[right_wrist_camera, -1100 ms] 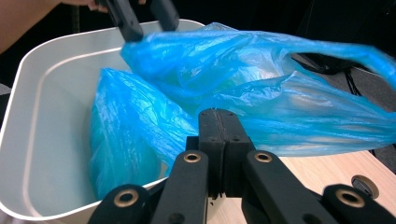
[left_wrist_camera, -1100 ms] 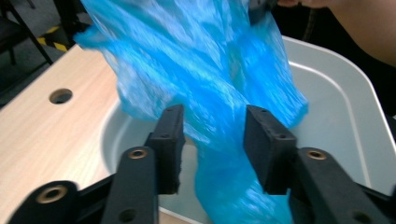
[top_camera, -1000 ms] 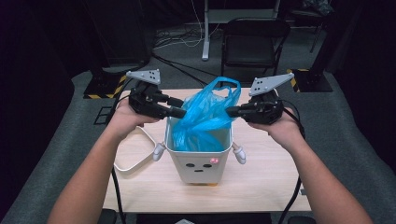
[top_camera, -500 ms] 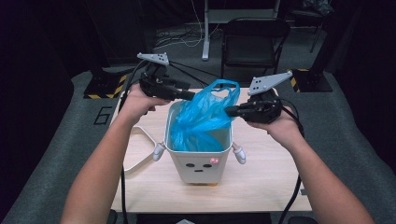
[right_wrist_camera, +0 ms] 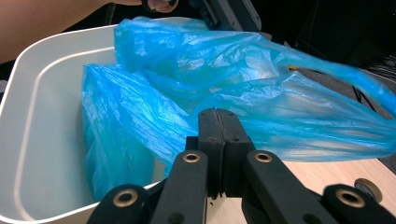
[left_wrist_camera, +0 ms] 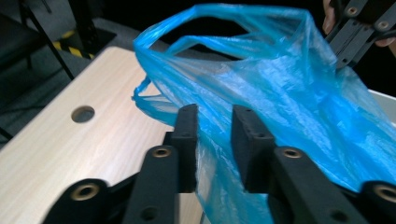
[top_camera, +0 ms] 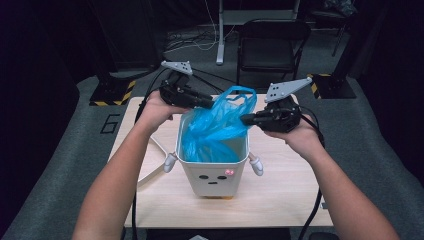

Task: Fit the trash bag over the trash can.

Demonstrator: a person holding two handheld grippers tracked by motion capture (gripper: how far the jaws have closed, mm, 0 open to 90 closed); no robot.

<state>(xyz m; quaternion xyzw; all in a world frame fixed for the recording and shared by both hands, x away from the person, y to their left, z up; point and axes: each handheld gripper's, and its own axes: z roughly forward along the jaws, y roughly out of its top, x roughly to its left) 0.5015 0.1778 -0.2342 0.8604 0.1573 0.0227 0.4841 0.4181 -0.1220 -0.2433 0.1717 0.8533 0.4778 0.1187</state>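
Blue plastic film is what both tools are working on: a thin blue bag (top_camera: 217,127) sits half inside a white bin (top_camera: 212,172) with a small face printed on its front, standing near the middle of the wooden desk (top_camera: 280,200). The bag's lower part hangs down into the bin while its handles and upper edges rise above the rim, so it looks like a liner being fitted rather than rubbish being dropped in. The right gripper (right_wrist_camera: 218,116) has its fingers pressed tightly together with a fold of the bag's edge pinched between them, just beyond the bin's rim; that hold seems meant to anchor one side of the mouth so the film cannot slide back in. The left gripper (left_wrist_camera: 215,128), at the far left corner of the bin in the high view, has just been closing its fingers, and a sheet of the film already hangs between them; a narrow gap remains, and the pads do not yet appear to clamp it. Taking the opposite edge makes sense, since two opposed holds would let the person spread the bag's mouth wide and pull it over the rim. A black chair (top_camera: 272,47) stands behind the desk, well clear of the work.
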